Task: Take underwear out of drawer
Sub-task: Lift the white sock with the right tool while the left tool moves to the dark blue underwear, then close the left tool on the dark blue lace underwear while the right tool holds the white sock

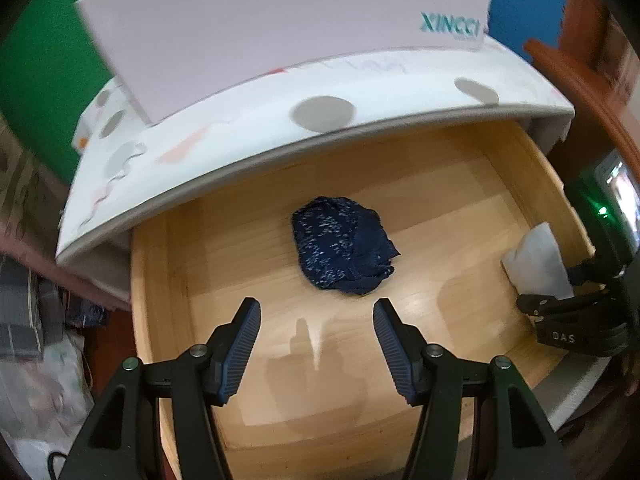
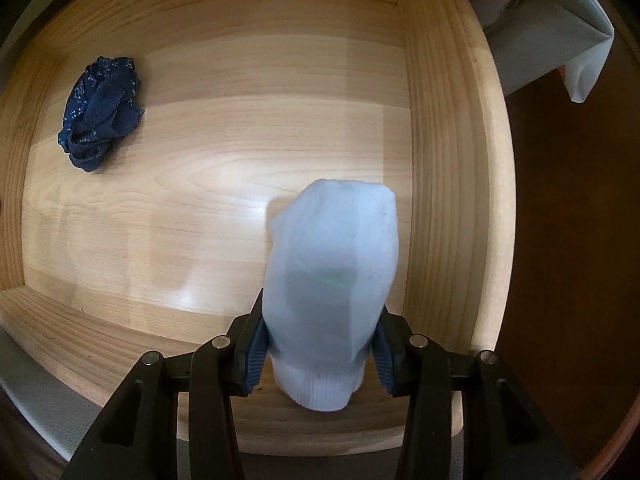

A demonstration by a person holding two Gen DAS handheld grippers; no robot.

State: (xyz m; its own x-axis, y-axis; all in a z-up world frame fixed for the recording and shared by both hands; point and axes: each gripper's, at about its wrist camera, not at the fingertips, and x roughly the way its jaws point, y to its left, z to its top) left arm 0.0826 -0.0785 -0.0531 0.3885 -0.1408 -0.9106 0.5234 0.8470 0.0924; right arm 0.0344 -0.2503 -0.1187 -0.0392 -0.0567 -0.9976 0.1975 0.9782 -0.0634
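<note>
**Navy underwear not yet lifted; white sock already gripped**

The underwear (image 1: 345,249) lies crumpled on the floor of the open wooden drawer (image 1: 460,184), a small navy bundle flecked with pale specks, with a scalloped lace-like edge visible in the right wrist view (image 2: 102,106). In the left wrist view it sits at about twelve o'clock from the left gripper (image 1: 317,309), just beyond the fingertips and not touching them. It looks soft and loosely bunched, with folds that should give a pinch something to catch.

As far as the pictures show, the task is only partly under way. The drawer is pulled out, but the underwear rests untouched on the boards. The left gripper hangs above the drawer floor with its ribbed blue pads spread apart and nothing between them, aimed toward the bundle. My judgement is that the approach is the step in hand; lowering, closing and lifting out are left.

The right gripper (image 2: 318,350) is clamped on a white sock (image 2: 334,264), its pads pressing the sock near the ribbed cuff while the toe end hangs toward the drawer floor. From there the underwear is at about ten o'clock, well apart. In the left wrist view the sock (image 1: 536,262) shows at three o'clock, near the drawer's right wall.

Above the drawer, at twelve o'clock, is a white cabinet top (image 1: 280,120) with grey spots and a pale box (image 1: 280,20) on it.
</note>
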